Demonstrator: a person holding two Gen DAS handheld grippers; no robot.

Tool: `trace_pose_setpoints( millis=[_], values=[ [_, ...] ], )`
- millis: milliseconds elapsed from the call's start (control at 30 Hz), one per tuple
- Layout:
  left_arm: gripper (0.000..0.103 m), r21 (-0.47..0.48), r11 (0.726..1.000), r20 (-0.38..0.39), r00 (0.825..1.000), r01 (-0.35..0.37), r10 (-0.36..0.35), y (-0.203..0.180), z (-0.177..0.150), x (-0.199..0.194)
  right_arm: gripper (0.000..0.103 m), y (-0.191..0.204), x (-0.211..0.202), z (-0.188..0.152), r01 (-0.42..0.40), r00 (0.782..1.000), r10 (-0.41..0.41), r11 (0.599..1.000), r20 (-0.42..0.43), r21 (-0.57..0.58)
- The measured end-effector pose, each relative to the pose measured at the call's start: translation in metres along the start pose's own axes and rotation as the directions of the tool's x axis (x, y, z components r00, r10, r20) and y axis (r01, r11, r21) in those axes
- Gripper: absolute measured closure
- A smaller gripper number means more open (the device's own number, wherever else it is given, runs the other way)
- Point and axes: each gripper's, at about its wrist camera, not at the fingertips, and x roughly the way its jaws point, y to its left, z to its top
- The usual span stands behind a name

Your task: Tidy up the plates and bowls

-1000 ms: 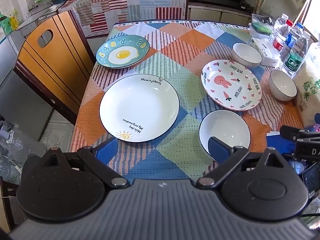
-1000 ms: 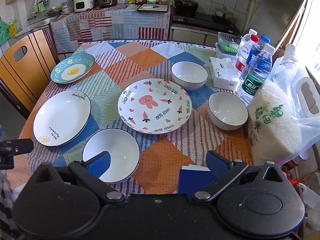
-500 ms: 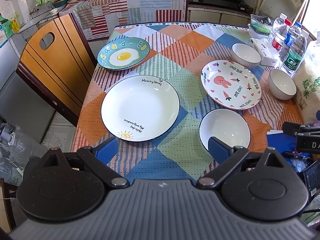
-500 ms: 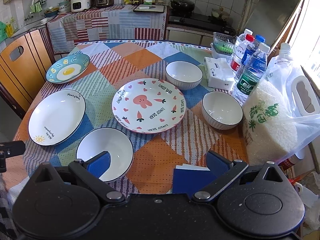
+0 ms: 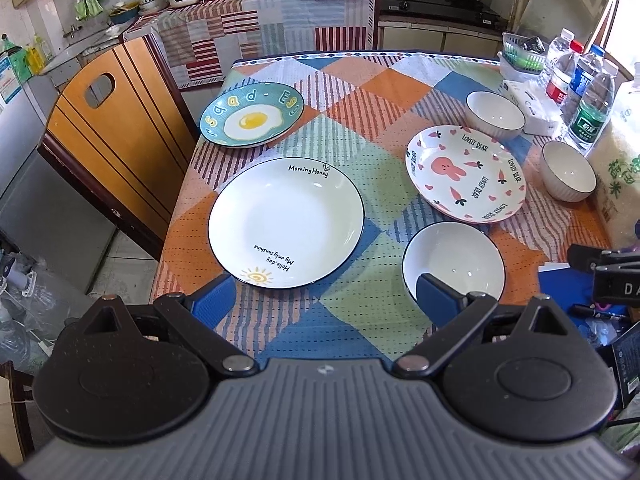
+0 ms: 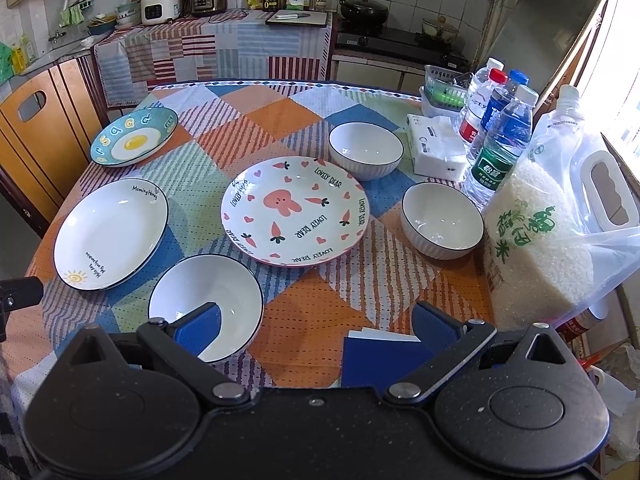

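On the patchwork tablecloth lie a large white plate (image 5: 286,222) (image 6: 110,234), a teal fried-egg plate (image 5: 252,120) (image 6: 134,141), a pink rabbit plate (image 5: 466,174) (image 6: 294,210) and a small white dish (image 5: 454,264) (image 6: 206,304). Two white ribbed bowls stand at the right, one farther back (image 5: 495,114) (image 6: 366,150) and one nearer (image 5: 568,176) (image 6: 442,220). My left gripper (image 5: 324,300) hovers open over the table's near edge, between the white plate and the small dish. My right gripper (image 6: 318,330) is open too, above the near edge beside the small dish. Both hold nothing.
Water bottles (image 6: 500,136), a tissue pack (image 6: 438,150), a green basket (image 6: 444,90) and a bag of rice (image 6: 536,248) crowd the right side. A blue booklet (image 6: 380,360) lies at the near edge. A wooden chair (image 5: 108,132) stands left of the table. Kitchen counters run behind.
Both grippers have drawn back and up a little, so the dishes sit slightly farther off in view. Nothing on the table has moved.
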Motion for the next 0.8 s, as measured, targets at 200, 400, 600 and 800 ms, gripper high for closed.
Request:
trace_pose_setpoints(
  millis=[200, 400, 600, 800],
  values=[
    [0.006, -0.003, 1.0, -0.007, 1.0, 0.003, -0.003, 0.0015, 0.0003, 0.0003, 0.0, 0.0043, -0.0013, 0.0009, 0.001, 1.0, 0.0, 1.0, 0.008, -0.018],
    [0.006, -0.007, 1.0, -0.013, 1.0, 0.007, -0.007, 0.0019, 0.0008, 0.0014, 0.0, 0.0072, -0.0011, 0.0014, -0.009, 1.0, 0.009, 0.999, 0.015, -0.032],
    [0.006, -0.006, 1.0, -0.022, 1.0, 0.007, -0.008, 0.0014, 0.0015, 0.0029, 0.0, 0.0083, -0.0014, 0.0011, -0.033, 0.999, 0.034, 0.998, 0.025, -0.044],
    [0.006, -0.005, 1.0, -0.039, 0.999, 0.025, -0.025, 0.0003, 0.0092, 0.0084, 0.0, 0.0071, -0.0063, 0.0036, -0.067, 0.996, 0.071, 0.996, 0.062, -0.06]
  ],
)
